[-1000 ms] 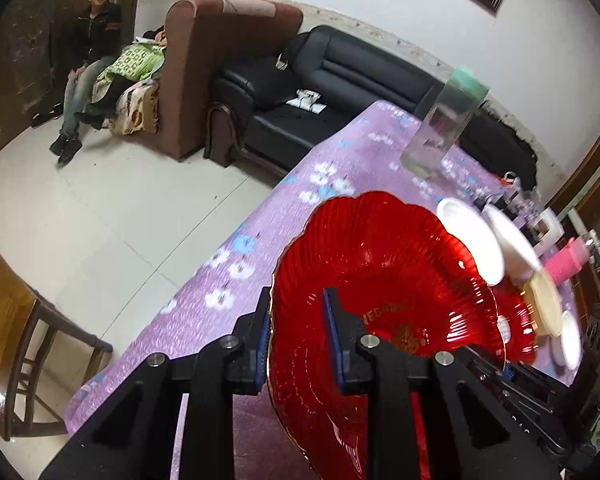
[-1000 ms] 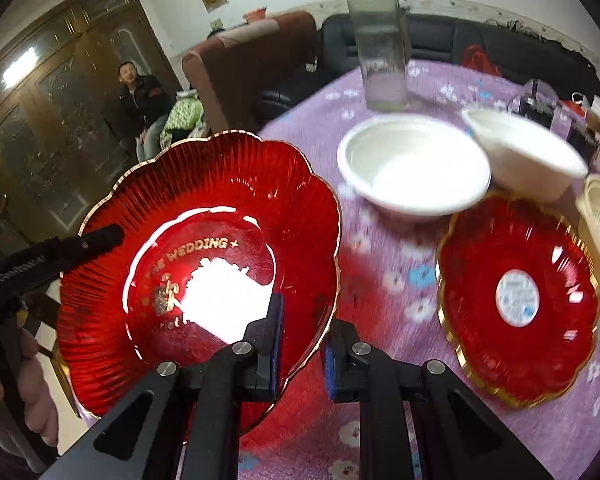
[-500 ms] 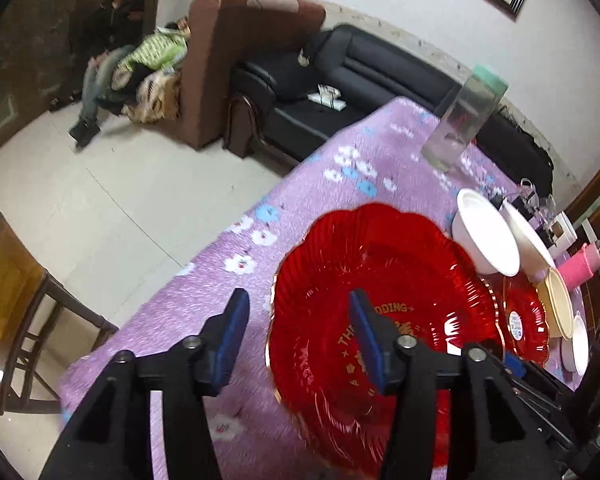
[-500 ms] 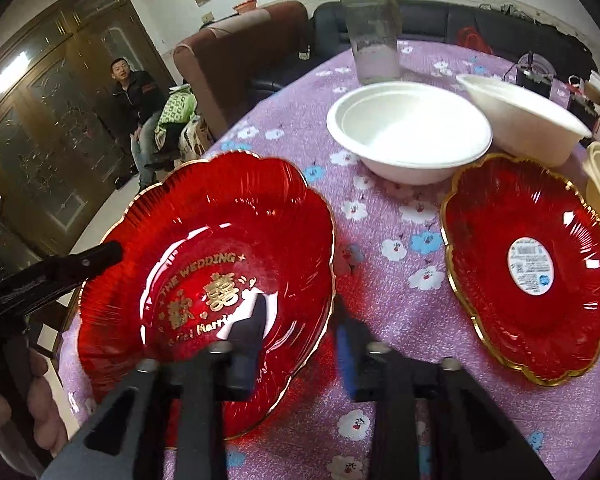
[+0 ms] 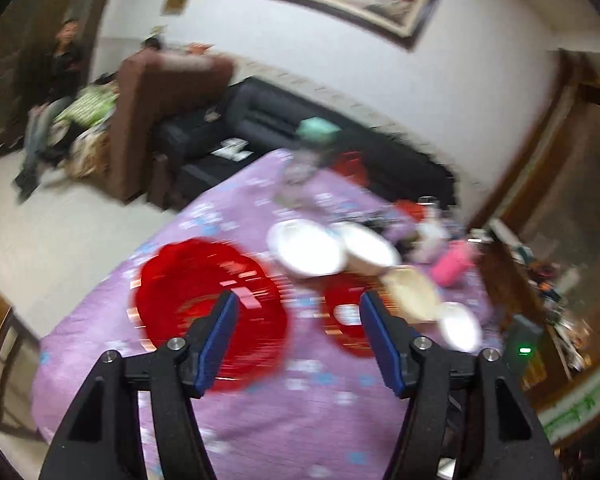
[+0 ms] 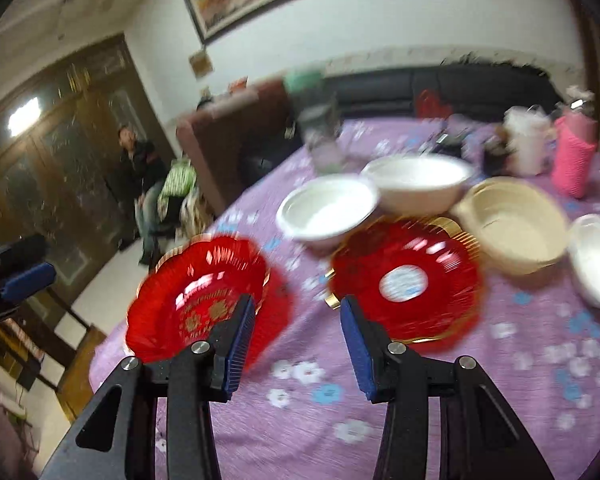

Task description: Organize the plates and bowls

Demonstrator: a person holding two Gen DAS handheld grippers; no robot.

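Both views motion-blurred.

Left wrist view, left to right: large red scalloped plate (image 5: 204, 308) flat on purple flowered tablecloth (image 5: 284, 412), just beyond and partly behind left finger (image 5: 216, 340). Gold print at plate centre, blurred here, unreadable. Left gripper (image 5: 300, 320) empty, jaws wide apart, just been opening, nothing between the blue pads but cloth. Smaller red plate (image 5: 346, 320) with white round sticker just past right finger, partly hidden by it; sticker text too small to read. Beyond fingertips: two white bowls (image 5: 306, 246) side by side, touching or nearly so. Right of right finger: beige bowl (image 5: 412, 292), then small white bowl (image 5: 458, 326), pink bottle (image 5: 452, 266) farther back.

Right wrist view, left to right: other gripper's blue pad at far left edge, clear of plate. Large red scalloped plate (image 6: 204, 296) lying beyond left finger (image 6: 238, 336), near rim overlapped by fingertip in view; contact not clear. Gold lettering and emblem at centre, smeared, not legible. Right gripper (image 6: 298, 320) empty, pads apart, jaws just been opening, only tablecloth (image 6: 320, 408) in gap. Smaller red plate (image 6: 408, 280) beyond right finger, white oval label in middle, print unreadable. White bowls (image 6: 328, 210) behind it, beige bowl (image 6: 512, 224) to right, small white bowl (image 6: 594, 258) at far right, pink bottle (image 6: 572, 156) at back. Green-lidded clear jar (image 6: 316, 124) far beyond gap.
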